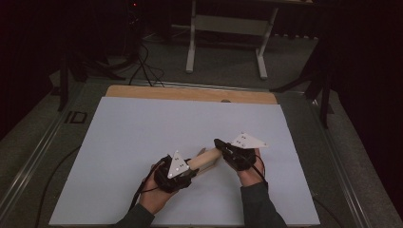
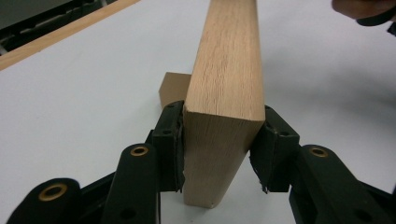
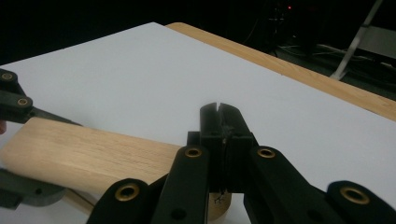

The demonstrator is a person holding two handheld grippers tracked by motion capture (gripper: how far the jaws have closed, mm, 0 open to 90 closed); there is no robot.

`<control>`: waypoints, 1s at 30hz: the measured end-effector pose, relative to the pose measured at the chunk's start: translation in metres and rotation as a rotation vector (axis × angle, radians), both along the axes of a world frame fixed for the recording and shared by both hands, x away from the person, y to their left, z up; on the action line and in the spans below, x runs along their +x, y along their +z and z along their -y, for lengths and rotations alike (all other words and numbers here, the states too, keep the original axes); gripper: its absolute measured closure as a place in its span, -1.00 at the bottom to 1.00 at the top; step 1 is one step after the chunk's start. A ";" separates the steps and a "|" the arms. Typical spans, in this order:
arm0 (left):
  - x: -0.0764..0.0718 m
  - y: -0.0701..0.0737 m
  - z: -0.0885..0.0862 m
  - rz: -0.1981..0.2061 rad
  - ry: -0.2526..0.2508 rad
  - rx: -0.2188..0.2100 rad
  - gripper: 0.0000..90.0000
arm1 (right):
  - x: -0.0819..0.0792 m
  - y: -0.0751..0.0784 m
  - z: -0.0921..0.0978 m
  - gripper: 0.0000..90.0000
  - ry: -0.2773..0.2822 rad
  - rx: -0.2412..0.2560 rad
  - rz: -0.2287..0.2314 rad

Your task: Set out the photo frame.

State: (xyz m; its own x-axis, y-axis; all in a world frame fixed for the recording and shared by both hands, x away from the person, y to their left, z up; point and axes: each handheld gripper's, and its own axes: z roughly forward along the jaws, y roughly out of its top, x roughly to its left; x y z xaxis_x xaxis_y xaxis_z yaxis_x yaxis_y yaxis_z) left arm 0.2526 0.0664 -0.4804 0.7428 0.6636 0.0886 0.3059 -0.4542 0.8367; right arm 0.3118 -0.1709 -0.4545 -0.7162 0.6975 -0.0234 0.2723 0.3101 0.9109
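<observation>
— Sleeves and forearms come in at the bottom of the high view, and right above them the two hands work close together. See the left gripper (image 1: pixel 187 172)? It is clamped on the near end of a wooden block (image 1: pixel 205 158) that lies slantwise on the white sheet (image 1: pixel 142 133), in its near half.

— And the right gripper (image 1: pixel 221 145)?

— It sits at the block's far end, touching it, with its grey plate (image 1: pixel 248 140) pointing away to the right. A strip of wooden table (image 1: pixel 190 93) shows beyond the sheet.

— What about the left gripper view?

— Black jaws press both sides of the wooden block (image 2: pixel 227 70), which stands on its narrow edge between them and runs away across the white sheet (image 2: pixel 84 84). A smaller wooden piece (image 2: pixel 172 88) peeks out behind the left jaw, just beside the block.

— And the right gripper view?

— The right gripper (image 3: pixel 219 114) has its jaws squeezed together; whether anything is pinched between them, I cannot tell. The wooden block (image 3: pixel 88 156) lies just below and left of them, with the left gripper's jaw (image 3: pixel 18 107) on its far end.
</observation>
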 end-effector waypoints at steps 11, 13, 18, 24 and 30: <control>0.012 0.000 -0.008 -0.045 0.078 -0.023 0.22 | 0.000 0.000 -0.001 0.99 -0.013 0.008 -0.006; 0.013 0.001 -0.010 -0.049 0.090 -0.020 0.22 | 0.000 0.000 -0.001 0.99 -0.012 0.007 -0.007; 0.016 0.001 -0.013 -0.055 0.113 -0.029 0.22 | 0.000 0.000 -0.001 0.99 -0.015 0.008 -0.014; 0.020 0.003 -0.015 -0.068 0.123 -0.021 0.25 | 0.000 0.001 -0.001 0.99 -0.016 0.005 -0.018; 0.025 0.004 -0.015 -0.076 0.122 -0.015 0.26 | -0.001 0.001 -0.001 0.99 -0.018 0.007 -0.022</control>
State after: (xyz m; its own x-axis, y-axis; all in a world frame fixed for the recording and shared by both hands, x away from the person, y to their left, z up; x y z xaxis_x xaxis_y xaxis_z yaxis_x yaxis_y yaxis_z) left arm 0.2774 0.0813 -0.4764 0.6605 0.7504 0.0244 0.4209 -0.3969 0.8157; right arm 0.3111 -0.1704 -0.4536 -0.7037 0.7105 -0.0028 0.2979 0.2986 0.9067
